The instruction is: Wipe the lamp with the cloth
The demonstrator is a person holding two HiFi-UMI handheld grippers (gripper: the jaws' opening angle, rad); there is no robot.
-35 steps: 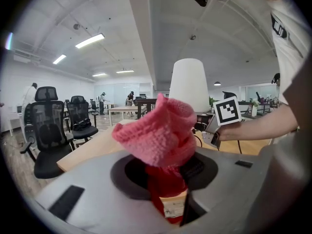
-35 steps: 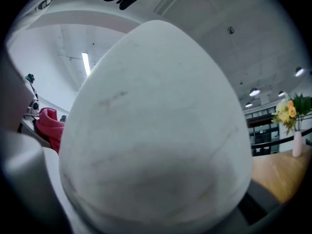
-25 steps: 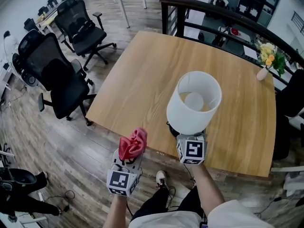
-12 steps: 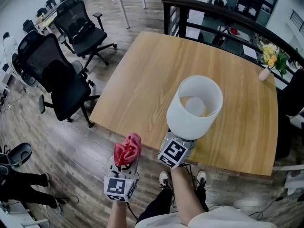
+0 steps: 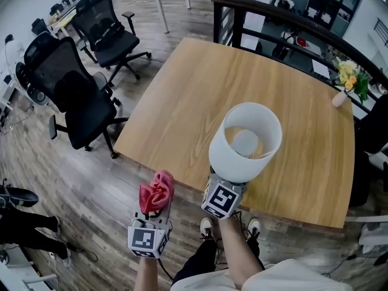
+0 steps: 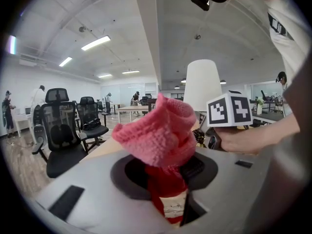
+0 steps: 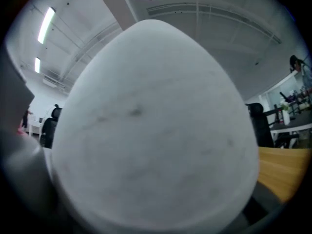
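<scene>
A rectangular light-wood desk (image 5: 182, 102) is set on a grey-brown wood-plank floor (image 5: 79, 180). Two black mesh office chairs (image 5: 79, 99) are placed to its left. A small white vase of yellow flowers (image 5: 337, 97) is stood at its far right corner, near a black metal railing (image 5: 291, 20).

Lamp (image 5: 245, 141) is presenting a plain white shade, with faint grey smudges showing in the right gripper view. Cloth (image 5: 156, 191) is showing pink, deepening to red in its folds. Surface (image 5: 182, 96) is displaying light tan wood grain. Left gripper (image 6: 168, 179) is showing a pale grey body with a black recess. Left marker cube (image 5: 147, 240) and right marker cube (image 5: 221, 200) are carrying black squares on white. Office chairs (image 5: 79, 102) are appearing black. Floor (image 5: 79, 180) is showing grey-brown planks. Railing (image 5: 285, 17) is reading black. Flowers (image 5: 350, 77) are showing yellow with green leaves.
</scene>
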